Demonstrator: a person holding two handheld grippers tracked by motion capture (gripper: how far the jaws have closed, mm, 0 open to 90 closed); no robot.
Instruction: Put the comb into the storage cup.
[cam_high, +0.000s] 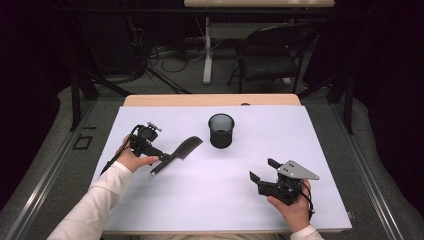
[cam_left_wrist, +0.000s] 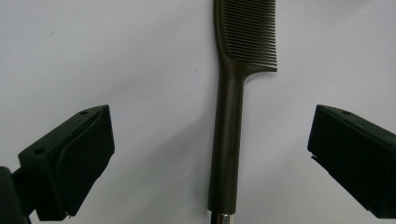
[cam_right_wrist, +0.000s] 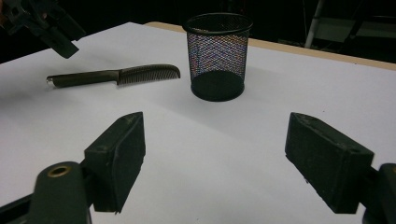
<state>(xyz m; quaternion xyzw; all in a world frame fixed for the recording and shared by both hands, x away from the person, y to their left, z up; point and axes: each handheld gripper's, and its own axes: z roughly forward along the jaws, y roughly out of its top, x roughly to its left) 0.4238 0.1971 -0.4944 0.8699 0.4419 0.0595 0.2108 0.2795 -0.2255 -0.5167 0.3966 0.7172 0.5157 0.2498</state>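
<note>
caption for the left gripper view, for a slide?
Left gripper, jaws open, poised over the handle of a dark comb lying flat on the white table.

White sleeves (cam_high: 95, 200); black grippers, right gripper (cam_high: 265, 176) grey-plated.

Brightness: the white bench (cam_high: 215, 190) is evenly lit; the room in the upper part of the high view is dark.
Shadows: soft, faint.
Glare: small glint at the comb's (cam_left_wrist: 226, 140) metal tip.
Sharpness: high view slightly soft; nearby tongs mildly blurred.
</note>
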